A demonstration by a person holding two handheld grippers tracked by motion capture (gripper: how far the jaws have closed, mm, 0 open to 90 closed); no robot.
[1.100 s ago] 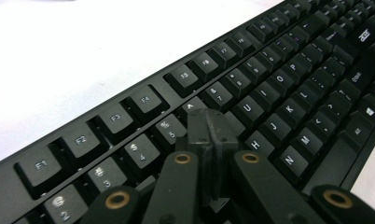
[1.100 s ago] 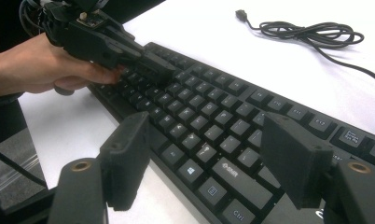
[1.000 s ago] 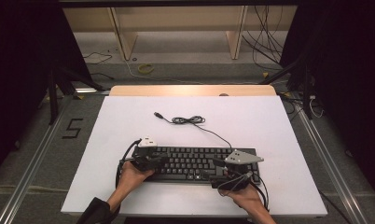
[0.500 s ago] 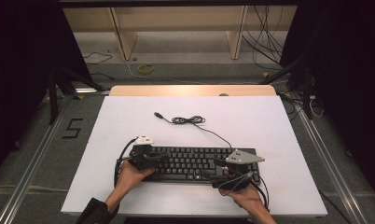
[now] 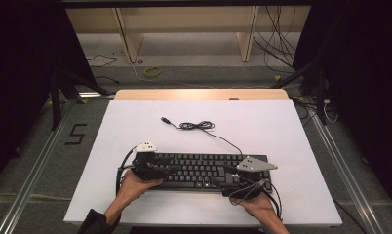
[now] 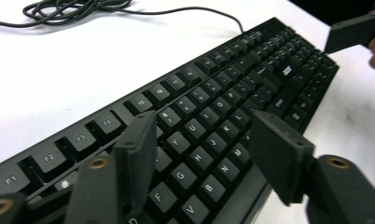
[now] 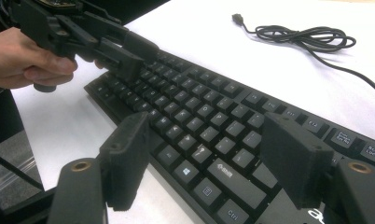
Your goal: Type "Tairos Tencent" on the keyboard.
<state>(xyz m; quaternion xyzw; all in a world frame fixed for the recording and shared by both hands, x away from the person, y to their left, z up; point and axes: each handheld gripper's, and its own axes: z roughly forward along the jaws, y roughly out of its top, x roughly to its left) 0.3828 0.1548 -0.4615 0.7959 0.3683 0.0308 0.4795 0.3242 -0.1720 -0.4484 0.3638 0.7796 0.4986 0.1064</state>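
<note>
The one change is at the left gripper [image 5: 168, 168], which sits over the left end of the keyboard [image 5: 204, 170]. A second ago it was shut; its fingers [image 6: 138, 154] have just been opening and now stand well apart. In the left gripper view the two fingers straddle a strip of the letter keys, with nothing pressed between them and only key tops showing in the gap. In the high view the hand that carries it has barely shifted, a touch lower and closer to the near edge of the keyboard.
</note>
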